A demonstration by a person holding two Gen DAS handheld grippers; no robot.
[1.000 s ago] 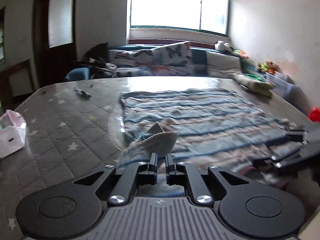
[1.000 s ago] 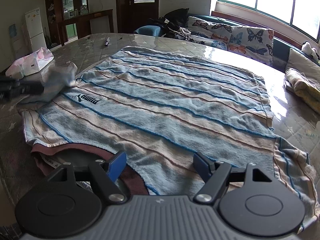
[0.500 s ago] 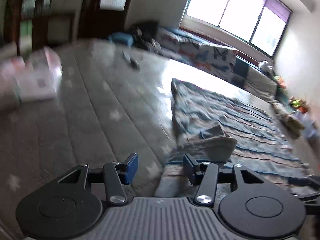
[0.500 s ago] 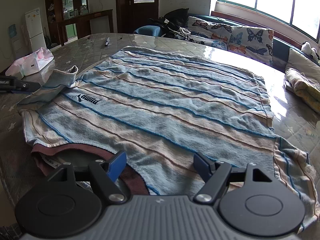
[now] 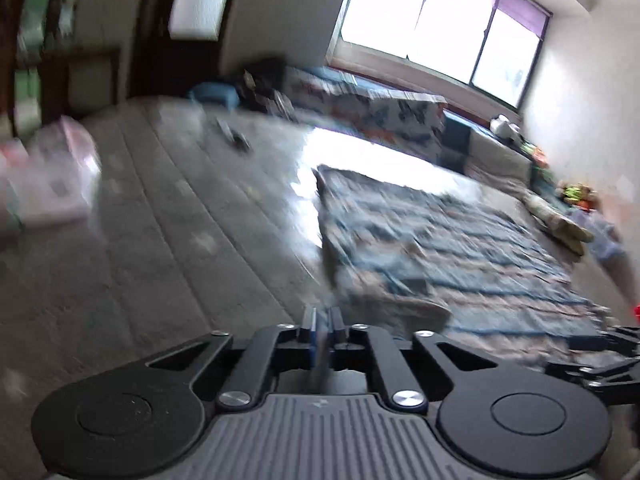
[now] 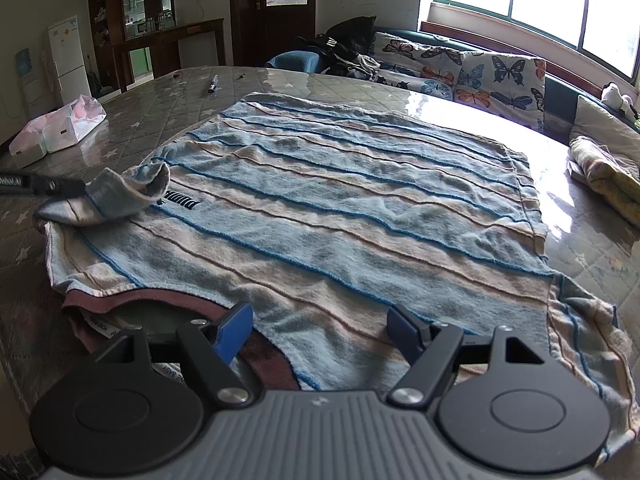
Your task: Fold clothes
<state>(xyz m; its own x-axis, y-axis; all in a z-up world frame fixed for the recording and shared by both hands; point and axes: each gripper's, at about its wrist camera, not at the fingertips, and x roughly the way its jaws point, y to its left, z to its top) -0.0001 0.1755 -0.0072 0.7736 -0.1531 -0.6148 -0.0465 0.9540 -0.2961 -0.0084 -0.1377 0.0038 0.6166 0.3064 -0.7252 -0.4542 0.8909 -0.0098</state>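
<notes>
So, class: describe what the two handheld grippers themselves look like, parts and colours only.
Each gripper, left and right, has a grey ribbed body, two round black discs, black linkage arms with silver bolts, and blue pads on the fingers. In the right wrist view, white lettering, cut off by the frame edge, marks the left gripper's black side.

Both black grippers have ribbed grey housings, silver screws and blue-padded jaws.

Nubby terry-like cloth shirt on glossy, quilted, perhaps plastic-covered table.

Left claw pinched closed; right claw spread wide
</notes>
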